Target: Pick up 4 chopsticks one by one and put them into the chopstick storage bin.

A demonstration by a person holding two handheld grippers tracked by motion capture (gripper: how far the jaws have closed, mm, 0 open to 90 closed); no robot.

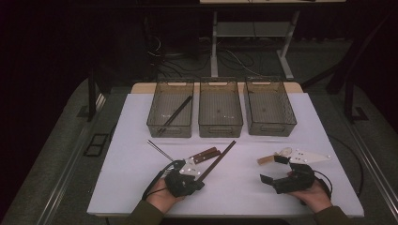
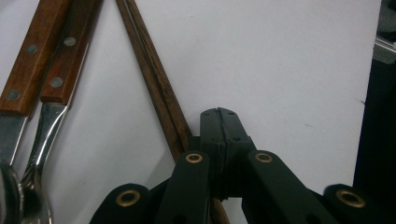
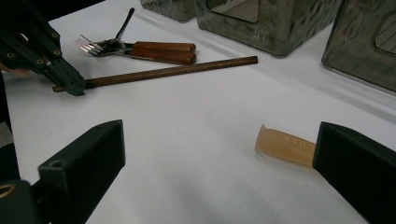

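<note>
Both left gripper jaws pressed together — chopsticks touching alongside; right gripper spread.

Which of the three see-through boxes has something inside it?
The left bin, the one above the left gripper. Dark chopsticks lie slanted inside it. The middle bin and right bin hold nothing.

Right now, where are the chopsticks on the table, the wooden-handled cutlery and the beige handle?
chopsticks [image 3: 173, 71], right gripper view, mid-shaft.
wooden-handled cutlery [image 3: 163, 51], right gripper view, on the wooden handles.
beige handle [image 3: 285, 145], right gripper view, its middle.
</note>
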